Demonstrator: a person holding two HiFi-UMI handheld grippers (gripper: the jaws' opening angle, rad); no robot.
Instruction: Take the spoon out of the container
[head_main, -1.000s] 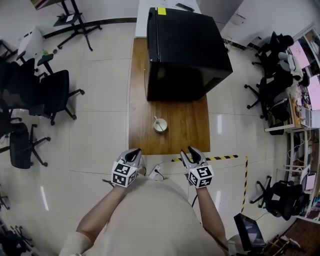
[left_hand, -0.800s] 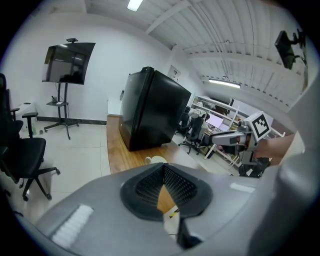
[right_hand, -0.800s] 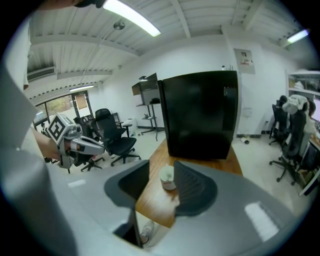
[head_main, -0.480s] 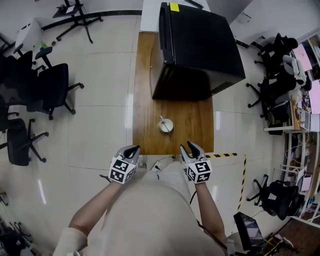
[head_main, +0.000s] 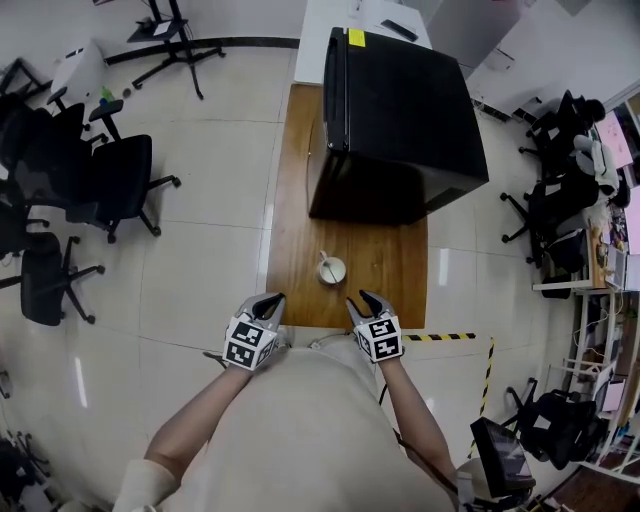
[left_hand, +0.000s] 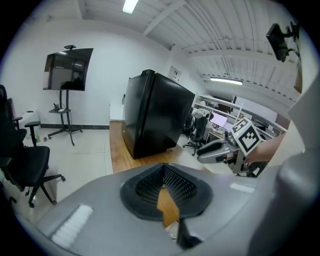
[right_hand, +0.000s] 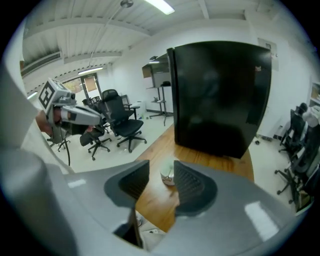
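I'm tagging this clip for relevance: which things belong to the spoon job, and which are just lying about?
Job: spoon; white container; wooden table; right gripper, jaws apart.
Lying about: black fridge; office chairs; screen on stand.

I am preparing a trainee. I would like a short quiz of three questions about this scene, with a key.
1. True or false: the right tongs grip the spoon.
2. Where does the container stand? A) on the wooden table, before the black cabinet; B) on top of that cabinet; C) under the table.
3. Which tongs have their jaws apart?
Key: 1. False: they are open and empty, short of the container; the spoon is in it. 2. A. 3. The right; the tips of the left tongs meet.
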